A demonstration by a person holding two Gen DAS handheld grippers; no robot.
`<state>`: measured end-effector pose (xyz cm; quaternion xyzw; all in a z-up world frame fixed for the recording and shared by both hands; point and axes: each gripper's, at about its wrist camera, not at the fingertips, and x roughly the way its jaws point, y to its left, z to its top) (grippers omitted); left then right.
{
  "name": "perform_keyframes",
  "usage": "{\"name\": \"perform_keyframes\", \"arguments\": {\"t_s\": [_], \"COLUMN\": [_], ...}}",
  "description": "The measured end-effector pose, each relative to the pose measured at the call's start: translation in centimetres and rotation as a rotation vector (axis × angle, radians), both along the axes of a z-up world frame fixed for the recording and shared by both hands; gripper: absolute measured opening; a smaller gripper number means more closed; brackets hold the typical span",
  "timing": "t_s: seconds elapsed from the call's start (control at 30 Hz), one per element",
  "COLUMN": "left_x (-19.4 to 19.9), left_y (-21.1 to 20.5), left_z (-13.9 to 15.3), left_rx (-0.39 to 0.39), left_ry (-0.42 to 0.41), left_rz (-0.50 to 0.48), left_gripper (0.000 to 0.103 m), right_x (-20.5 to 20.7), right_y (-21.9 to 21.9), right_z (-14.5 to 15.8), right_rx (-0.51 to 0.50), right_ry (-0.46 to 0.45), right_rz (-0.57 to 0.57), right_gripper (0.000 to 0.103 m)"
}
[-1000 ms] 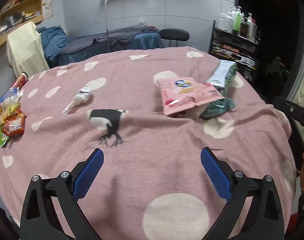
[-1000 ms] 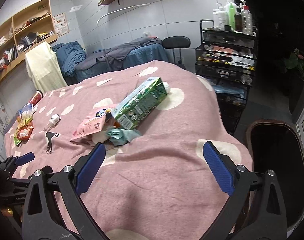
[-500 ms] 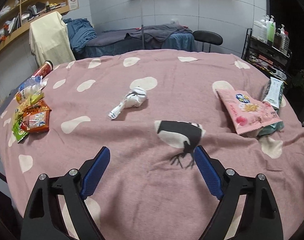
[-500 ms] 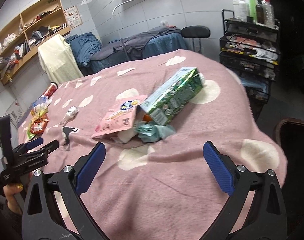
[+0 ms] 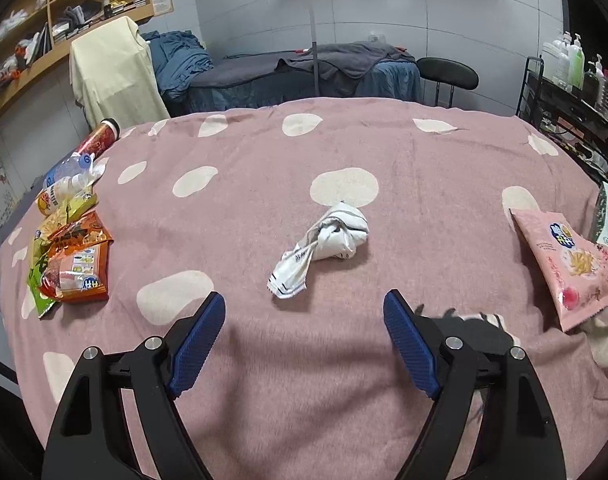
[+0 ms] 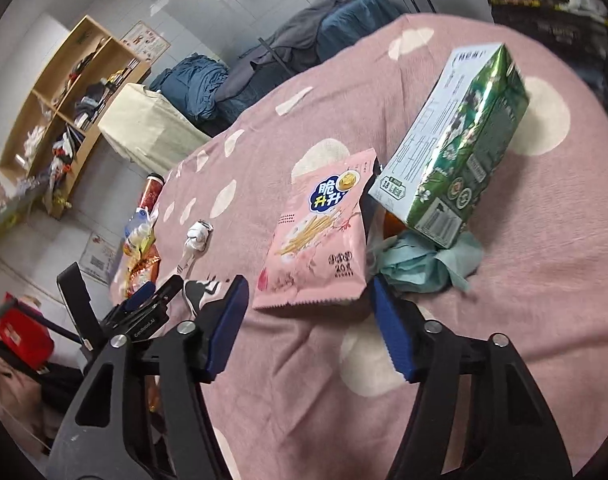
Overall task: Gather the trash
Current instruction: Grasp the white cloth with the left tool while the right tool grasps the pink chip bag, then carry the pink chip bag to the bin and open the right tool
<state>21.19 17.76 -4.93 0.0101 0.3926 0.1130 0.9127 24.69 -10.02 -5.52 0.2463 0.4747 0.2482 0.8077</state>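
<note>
A crumpled white wrapper (image 5: 323, 248) lies on the pink spotted tablecloth (image 5: 264, 400), just ahead of my left gripper (image 5: 304, 314). Its jaws are wide and closing, with nothing between them. In the right wrist view a pink snack bag (image 6: 319, 232) lies flat, its near edge just beyond my right gripper (image 6: 307, 300). That gripper's jaws are closing and the pads do not touch the bag. A green milk carton (image 6: 455, 148) rests on crumpled teal tissue (image 6: 423, 264) to the right of the bag. My left gripper (image 6: 144, 300) shows at the lower left.
Orange and green snack packets (image 5: 72, 264), a plastic bottle (image 5: 64, 184) and a red can (image 5: 100, 140) lie along the cloth's left edge. Beyond the table stand a bed (image 5: 304, 72), a black chair (image 5: 447, 74), a rack of bottles (image 5: 571, 80) and wooden shelves (image 5: 64, 20).
The left gripper swung left until the white wrapper sat centred ahead of its fingers, and its jaws narrowed slightly. The right gripper rolled, moved in on the pink bag, and its jaws narrowed markedly.
</note>
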Motion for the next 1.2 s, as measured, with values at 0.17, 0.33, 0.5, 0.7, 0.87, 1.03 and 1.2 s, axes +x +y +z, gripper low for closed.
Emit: {"name": "perform_keyframes", "arguments": {"t_s": [0.17, 0.33, 0.5, 0.7, 0.87, 1.03, 1.2], "left_x": [2.6, 5.1, 5.3, 3.0, 0.8, -1.4, -3.5], "left_y": [0.5, -0.2, -0.4, -1.0, -1.9, -3.4, -5.2], "left_z": [-0.1, -1.4, -1.9, -0.5, 0.2, 1.0, 1.4], "left_rx": [0.011, 0.037, 0.012, -0.021, -0.076, -0.09, -0.115], "left_ry": [0.012, 0.066, 0.085, 0.045, 0.021, -0.001, -0.016], "left_rz": [-0.002, -0.027, -0.03, -0.04, -0.064, -0.095, -0.146], "left_gripper": [0.08, 0.069, 0.039, 0.029, 0.029, 0.029, 0.029], "right_x": [1.4, 1.0, -0.2, -2.1, -2.7, -3.8, -5.4], "right_y": [1.6, 2.9, 3.3, 2.9, 1.8, 0.8, -1.9], "right_z": [-0.2, 0.5, 1.8, 3.3, 3.5, 3.5, 3.0], "right_rx": [-0.005, -0.042, -0.085, -0.146, -0.142, -0.186, -0.184], "right_ry": [0.015, -0.044, -0.125, -0.211, -0.222, -0.225, -0.192], "right_rz": [0.005, 0.044, 0.068, 0.074, 0.075, 0.078, 0.042], "right_gripper": [0.031, 0.013, 0.009, 0.008, 0.008, 0.008, 0.008]}}
